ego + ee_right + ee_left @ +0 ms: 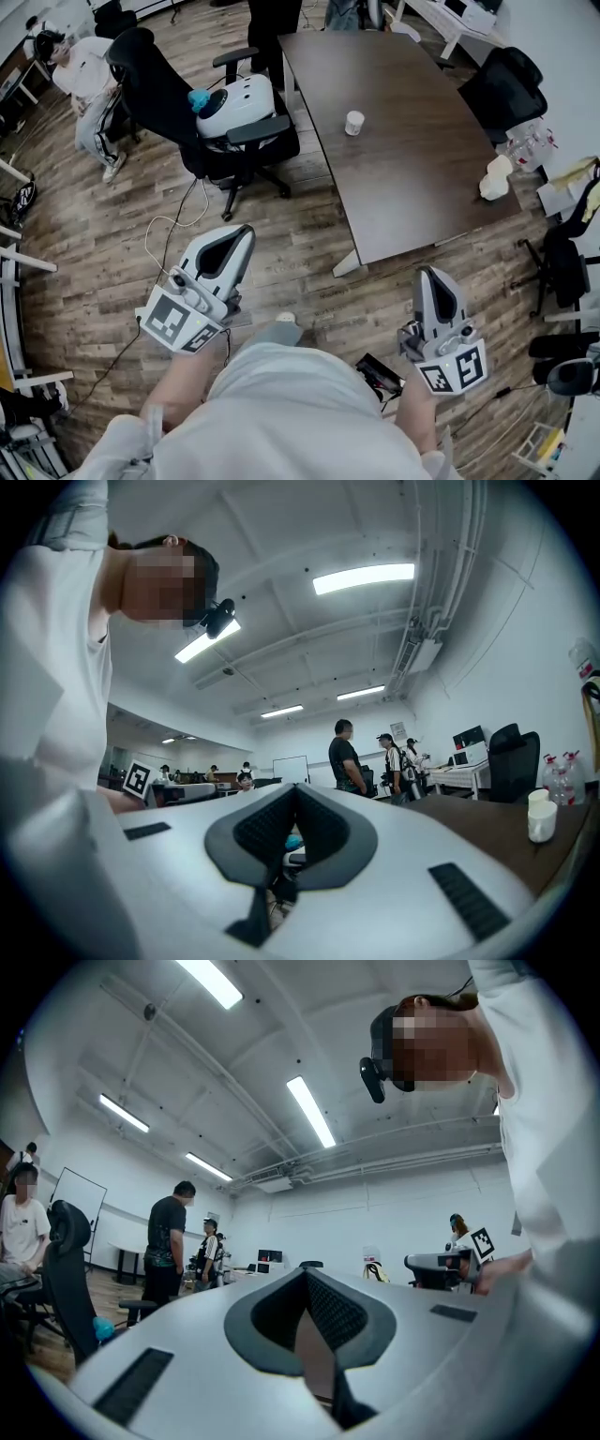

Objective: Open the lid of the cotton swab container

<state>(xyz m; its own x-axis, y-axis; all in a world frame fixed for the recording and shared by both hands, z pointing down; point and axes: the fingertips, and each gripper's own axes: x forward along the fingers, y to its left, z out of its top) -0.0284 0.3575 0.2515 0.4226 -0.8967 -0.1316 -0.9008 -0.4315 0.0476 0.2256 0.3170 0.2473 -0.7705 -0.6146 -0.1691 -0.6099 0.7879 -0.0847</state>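
Head view: I hold both tools low over the wood floor (94, 244), well short of the table (403, 187). My left gripper (245, 232) sits at 8 o'clock and my right gripper (430, 273) at 5 o'clock, both pointing up the picture. The cotton swab container (353, 123), a small white round pot, stands alone on the tabletop at about 12 o'clock, well apart from both tools. Its lid looks on, though it is too small to be sure. An office chair (178, 103) stands at 11 o'clock.

Left gripper view: my jaws are pressed together with nothing between them. The tool tilts up toward the ceiling lights (314, 1110). Two people (167, 1246) stand at 9 o'clock, and the other tool shows at 3 o'clock.

Right gripper view: here too the jaws meet, empty. The table runs off at 4 o'clock, with a white cup-like thing (541, 817) at its edge at 3 o'clock. I cannot tell whether that is the container.
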